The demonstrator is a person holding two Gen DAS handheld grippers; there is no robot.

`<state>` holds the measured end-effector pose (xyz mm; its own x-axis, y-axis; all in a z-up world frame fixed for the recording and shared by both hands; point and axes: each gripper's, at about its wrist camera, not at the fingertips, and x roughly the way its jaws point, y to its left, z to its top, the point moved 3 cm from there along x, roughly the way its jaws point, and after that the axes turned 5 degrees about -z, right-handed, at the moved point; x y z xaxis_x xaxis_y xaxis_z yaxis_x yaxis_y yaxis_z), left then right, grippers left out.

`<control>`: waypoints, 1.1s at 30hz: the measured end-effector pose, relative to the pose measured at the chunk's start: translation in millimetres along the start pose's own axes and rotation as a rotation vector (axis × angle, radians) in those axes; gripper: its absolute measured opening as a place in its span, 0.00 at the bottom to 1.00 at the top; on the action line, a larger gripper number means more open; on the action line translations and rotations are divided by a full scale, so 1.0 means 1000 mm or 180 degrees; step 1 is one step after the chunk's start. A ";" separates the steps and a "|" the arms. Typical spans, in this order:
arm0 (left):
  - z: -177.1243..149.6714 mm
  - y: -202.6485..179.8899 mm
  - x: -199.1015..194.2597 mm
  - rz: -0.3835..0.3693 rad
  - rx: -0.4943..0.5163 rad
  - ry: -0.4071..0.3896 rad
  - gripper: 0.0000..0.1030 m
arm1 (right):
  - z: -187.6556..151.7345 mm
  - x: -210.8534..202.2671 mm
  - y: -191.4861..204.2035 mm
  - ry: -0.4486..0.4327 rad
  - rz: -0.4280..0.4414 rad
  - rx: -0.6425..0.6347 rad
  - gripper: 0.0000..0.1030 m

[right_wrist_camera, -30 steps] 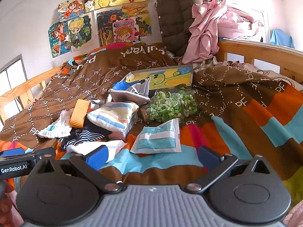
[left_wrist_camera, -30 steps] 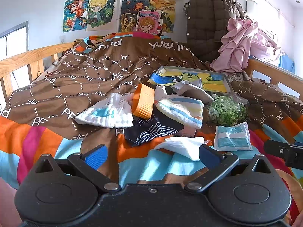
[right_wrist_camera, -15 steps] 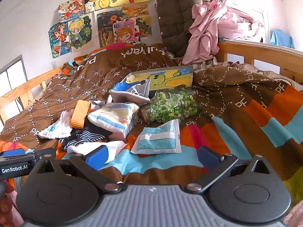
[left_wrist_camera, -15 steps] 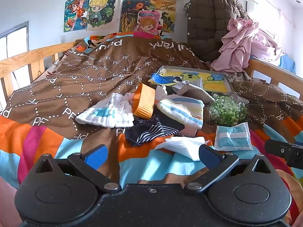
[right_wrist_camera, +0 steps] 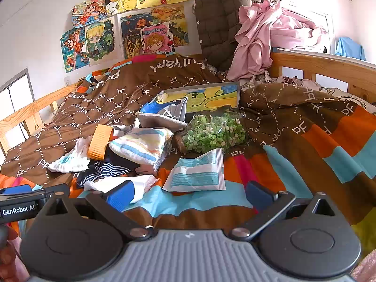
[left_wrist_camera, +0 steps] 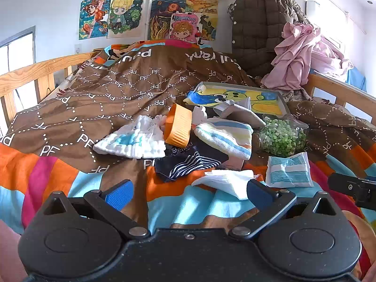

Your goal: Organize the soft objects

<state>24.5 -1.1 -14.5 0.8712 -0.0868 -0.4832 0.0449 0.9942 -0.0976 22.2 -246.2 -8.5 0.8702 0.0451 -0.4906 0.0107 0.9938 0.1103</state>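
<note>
Clutter of soft things sits mid-bed on the quilt point(left_wrist_camera: 70, 122), straight ahead of both tongs and not yet touched. The left gripper point(left_wrist_camera: 188, 191) has its jaws wide apart and empty; the right gripper point(right_wrist_camera: 191, 191) is likewise spread, holding nothing.

Nearest the left gripper is the white cloth point(left_wrist_camera: 226, 181) — its near edge lies just beside that gripper's right finger, and its long axis runs roughly crosswise to the fingers. It looks thin, folded and limp. In the right wrist view the same cloth point(right_wrist_camera: 141, 184) lies just behind the right gripper's left finger, so both tools are close, though the left one faces it more squarely. My guess is that the left goes first.

Just behind the cloth is a striped navy piece point(left_wrist_camera: 192, 162), flat and crumpled. Farther back lie a folded striped towel point(left_wrist_camera: 225, 138) and a white-and-blue knit bundle point(left_wrist_camera: 134, 141), with an orange tub point(left_wrist_camera: 178, 129) tipped on its side between them.

The packet point(right_wrist_camera: 197, 174) lies ahead of the right gripper, between its fingers in line though apart from them — flat and crinkly, not cloth. Behind it is a bag of green bits point(right_wrist_camera: 211, 134), and a picture tray point(right_wrist_camera: 206, 96) lies farther back.
</note>
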 end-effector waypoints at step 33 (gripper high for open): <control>0.001 -0.001 -0.003 -0.0042 -0.0023 -0.0033 0.99 | 0.000 -0.001 0.002 -0.0015 0.0007 -0.0003 1.00</control>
<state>22.5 -1.4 -12.4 0.8756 -0.0994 -0.4727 0.0531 0.9925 -0.1102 21.3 -244.3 -7.2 0.8726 0.0468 -0.4862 0.0082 0.9938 0.1105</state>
